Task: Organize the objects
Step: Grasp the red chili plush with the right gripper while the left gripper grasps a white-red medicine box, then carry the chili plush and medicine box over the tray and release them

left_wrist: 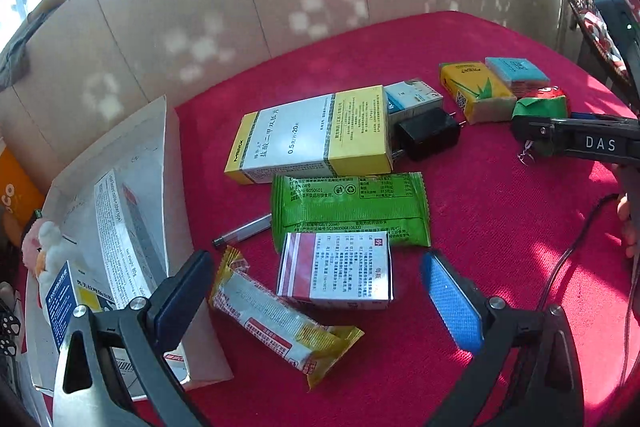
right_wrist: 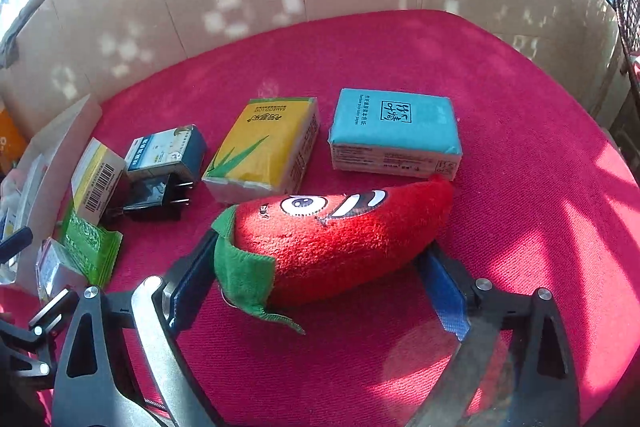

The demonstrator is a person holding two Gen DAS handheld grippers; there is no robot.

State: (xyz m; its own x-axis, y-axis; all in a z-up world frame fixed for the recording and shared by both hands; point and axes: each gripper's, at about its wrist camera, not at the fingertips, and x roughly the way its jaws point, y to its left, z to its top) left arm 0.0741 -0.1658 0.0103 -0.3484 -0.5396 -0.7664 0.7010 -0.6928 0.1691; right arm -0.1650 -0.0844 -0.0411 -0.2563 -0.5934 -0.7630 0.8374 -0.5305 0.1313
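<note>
The right gripper (right_wrist: 316, 279) has its jaws on either side of the red plush chilli (right_wrist: 332, 243), which lies on the red cloth (right_wrist: 520, 227) just in front of the yellow tissue pack (right_wrist: 260, 151) and the teal tissue pack (right_wrist: 394, 131). The pads sit at the toy's flanks, but whether they already press it or just bracket it can't be told from the wrist view. The left wrist view shows the same gripper tip beside the toy at the far right.

Handling, as a guess: the plush is light, soft and squashy, so it won't slip much on fuzzy fabric, and nothing is fragile. Best hold is across the fat mid-body, not the green felt leaf end (right_wrist: 244, 275), which is floppy & would fold. Tissue packs are also soft and light; they give under a pinch.

The left gripper (left_wrist: 316, 291) is spread wide, holding nothing, and hovers over the small red-and-white box (left_wrist: 336, 271), w/ the yellow snack bar (left_wrist: 280, 319) touching it at lower left. Boxes are stiff card, probably light; grip across the narrow sides. The foil bar and green wrapper pack (left_wrist: 348, 211) look slick and crinkly.

Containers: one white open box (left_wrist: 132, 187) at the left edge of the cloth, already holding a long white carton (left_wrist: 120, 227), a blue-and-white box (left_wrist: 76, 299) & what seems a pale plush toy (left_wrist: 44, 251). Rest of its contents are hidden
</note>
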